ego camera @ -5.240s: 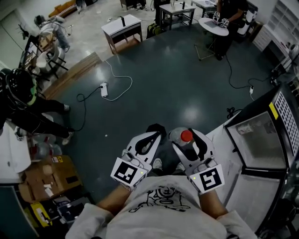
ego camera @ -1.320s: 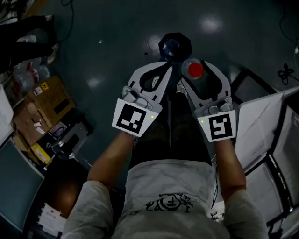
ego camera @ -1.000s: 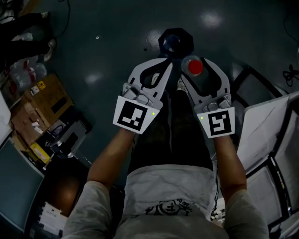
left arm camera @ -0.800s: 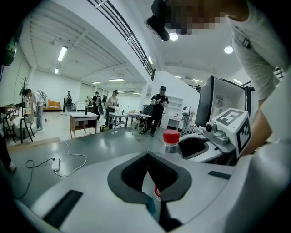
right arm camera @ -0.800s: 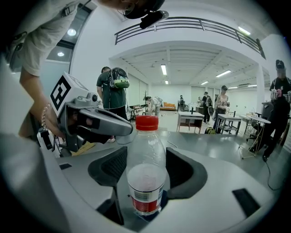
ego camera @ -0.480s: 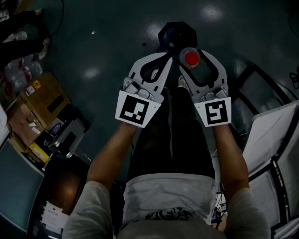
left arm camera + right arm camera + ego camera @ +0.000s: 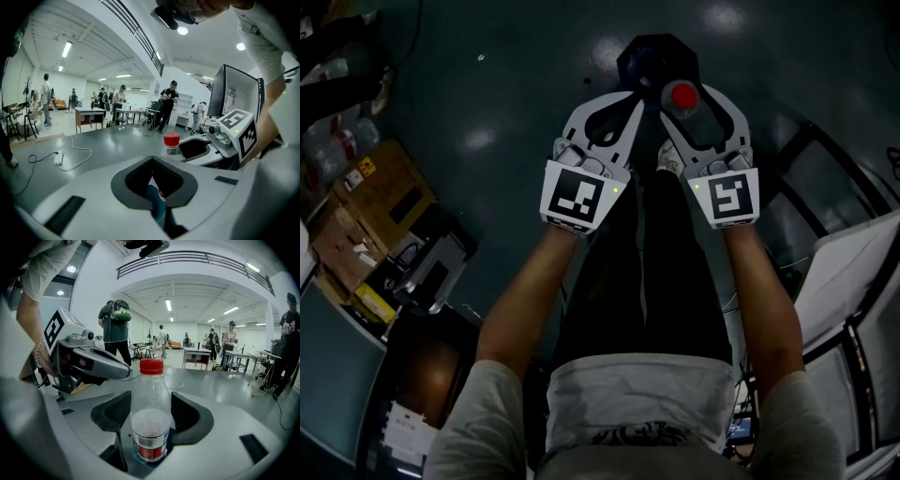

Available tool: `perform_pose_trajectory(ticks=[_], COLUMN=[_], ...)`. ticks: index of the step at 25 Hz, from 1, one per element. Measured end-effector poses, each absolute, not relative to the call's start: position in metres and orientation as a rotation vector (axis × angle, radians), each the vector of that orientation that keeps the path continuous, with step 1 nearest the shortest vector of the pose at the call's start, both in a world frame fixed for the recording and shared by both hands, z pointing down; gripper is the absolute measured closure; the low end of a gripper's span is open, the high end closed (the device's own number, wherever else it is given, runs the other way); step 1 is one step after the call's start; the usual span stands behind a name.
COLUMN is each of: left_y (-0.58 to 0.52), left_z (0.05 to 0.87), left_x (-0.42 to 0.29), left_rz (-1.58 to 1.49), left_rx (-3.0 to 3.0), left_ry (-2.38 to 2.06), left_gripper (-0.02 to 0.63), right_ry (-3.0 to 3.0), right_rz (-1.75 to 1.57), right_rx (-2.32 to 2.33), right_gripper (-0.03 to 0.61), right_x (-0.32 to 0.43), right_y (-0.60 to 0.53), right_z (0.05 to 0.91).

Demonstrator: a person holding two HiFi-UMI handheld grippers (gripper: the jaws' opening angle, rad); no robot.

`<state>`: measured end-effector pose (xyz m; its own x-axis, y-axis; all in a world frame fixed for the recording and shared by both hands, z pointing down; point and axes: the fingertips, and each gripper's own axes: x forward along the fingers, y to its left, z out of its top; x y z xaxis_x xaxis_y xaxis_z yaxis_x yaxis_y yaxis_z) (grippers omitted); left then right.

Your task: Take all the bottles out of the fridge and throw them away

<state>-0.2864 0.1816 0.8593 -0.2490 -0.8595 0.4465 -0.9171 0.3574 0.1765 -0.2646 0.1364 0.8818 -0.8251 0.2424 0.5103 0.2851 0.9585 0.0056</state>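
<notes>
Dark glossy floor [image 7: 487,103]; bin [image 7: 652,52] just beyond both jaw tips. Right gripper [image 7: 686,96] clamps bottle [image 7: 150,413] upright, likely poised for drop into bin. Left gripper [image 7: 630,101] pressed together, empty, alongside.

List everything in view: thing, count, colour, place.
bottle: one, clear with red cap and label, between the right tool's jaws.
bin: one, black, on the floor under the tool tips.
cardboard boxes: a few, brown, on the floor at the head view's left.
fridge: one, white with black frame, head view's right edge.
power strip: one, white with white cable, on the floor.
tables: several, white-topped, background.
people: several, standing in the background.
left tool: one, white, jaws together.
right tool: one, white, shut on the bottle.
</notes>
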Motion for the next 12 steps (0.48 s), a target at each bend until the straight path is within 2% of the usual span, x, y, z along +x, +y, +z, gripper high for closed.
perform_pose_trajectory(ticks=[12], left_y=[0.181], left_z=[0.879], left_x=[-0.281], left_rz=[0.153], left_rx=[1.503], left_ry=[-2.143], left_gripper=[0.600], right_ry=[-2.550], right_rz=[-0.071], right_rx=[-0.351], right_gripper=[0.298], right_x=[-0.258], right_y=[0.137], right_z=[0.910])
